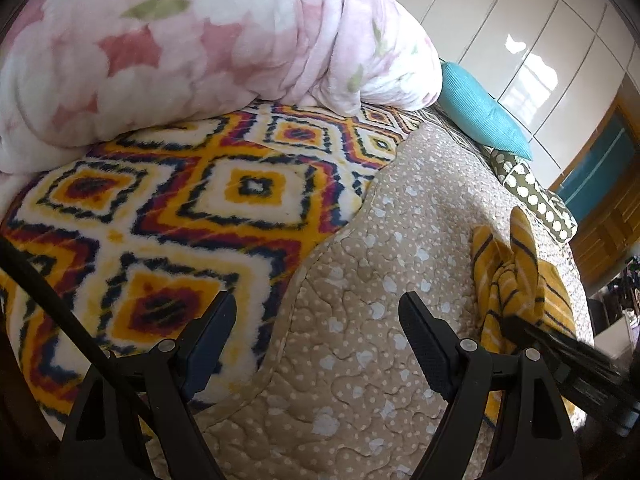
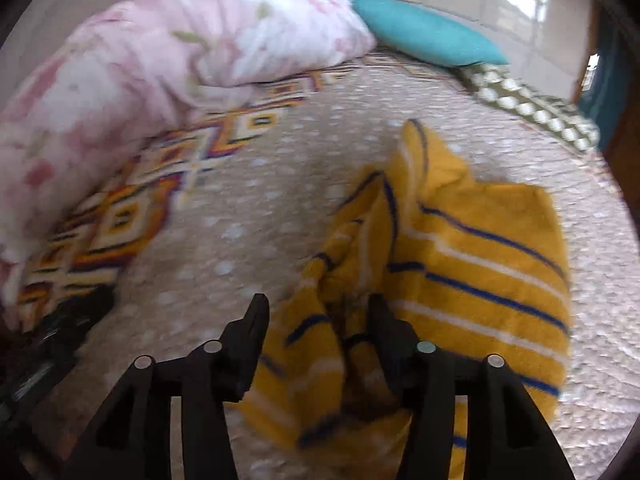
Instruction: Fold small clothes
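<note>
right wrist view: right gripper [image 2: 316, 316] released, jaws apart over the crumpled yellow striped garment [image 2: 460, 248] near the quilt's [image 2: 248, 208] right edge, positioned for regrasp; left gripper [image 1: 318, 314] released, empty.

Left gripper [image 1: 316, 312] hangs wide open over the beige quilted bedspread [image 1: 360, 264], nothing between the jaws. Crumpled yellow striped garment [image 1: 516, 280] off to the right, diamond-pattern fleece blanket [image 1: 180, 208] left, pink floral comforter [image 1: 192, 40] and teal pillow [image 1: 480, 112] behind.
</note>
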`<state>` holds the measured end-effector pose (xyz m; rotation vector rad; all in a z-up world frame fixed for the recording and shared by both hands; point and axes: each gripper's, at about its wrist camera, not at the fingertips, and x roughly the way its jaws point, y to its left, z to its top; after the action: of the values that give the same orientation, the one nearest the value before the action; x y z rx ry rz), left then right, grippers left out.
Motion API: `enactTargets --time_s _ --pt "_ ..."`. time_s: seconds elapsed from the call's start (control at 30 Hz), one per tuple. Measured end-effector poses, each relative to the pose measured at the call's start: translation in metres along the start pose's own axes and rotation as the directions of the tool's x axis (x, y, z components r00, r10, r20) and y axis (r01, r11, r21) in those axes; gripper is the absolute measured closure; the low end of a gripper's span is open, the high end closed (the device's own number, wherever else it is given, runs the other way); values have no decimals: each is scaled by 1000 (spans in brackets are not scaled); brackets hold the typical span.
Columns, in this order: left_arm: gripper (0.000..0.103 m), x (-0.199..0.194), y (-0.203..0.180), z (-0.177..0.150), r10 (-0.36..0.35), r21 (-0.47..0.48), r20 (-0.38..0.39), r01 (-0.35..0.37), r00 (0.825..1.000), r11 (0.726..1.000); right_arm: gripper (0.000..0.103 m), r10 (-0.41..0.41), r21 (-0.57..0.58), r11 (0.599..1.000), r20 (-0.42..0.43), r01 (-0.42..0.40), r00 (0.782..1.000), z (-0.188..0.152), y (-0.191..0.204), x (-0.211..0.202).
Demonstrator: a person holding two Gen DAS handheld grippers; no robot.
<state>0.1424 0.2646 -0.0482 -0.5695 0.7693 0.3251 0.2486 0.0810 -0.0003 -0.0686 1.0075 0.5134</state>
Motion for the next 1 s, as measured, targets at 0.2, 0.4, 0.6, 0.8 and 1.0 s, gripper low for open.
enactTargets --time_s 0.2,0.4,0.6,0.8,1.0 --pt "21 2 0 -1 -15 -9 -6 15 1000 1000 43 264 120 957 33 -266 964 -20 -29 -41" --pt "21 3 -13 -7 -20 36 -12 20 1000 999 78 -3 125 992 98 -9 995 -26 -58 -68" --pt "21 3 -15 -9 -18 37 -9 19 1000 999 84 90 201 975 20 -92 996 -24 -56 -19" --pt "21 3 -8 -6 -28 5 -12 28 1000 1000 83 185 119 977 -81 -175 979 -15 -10 33" --pt "21 0 -13 -7 -43 38 -11 43 999 998 85 227 161 963 -56 -216 972 -20 -20 18"
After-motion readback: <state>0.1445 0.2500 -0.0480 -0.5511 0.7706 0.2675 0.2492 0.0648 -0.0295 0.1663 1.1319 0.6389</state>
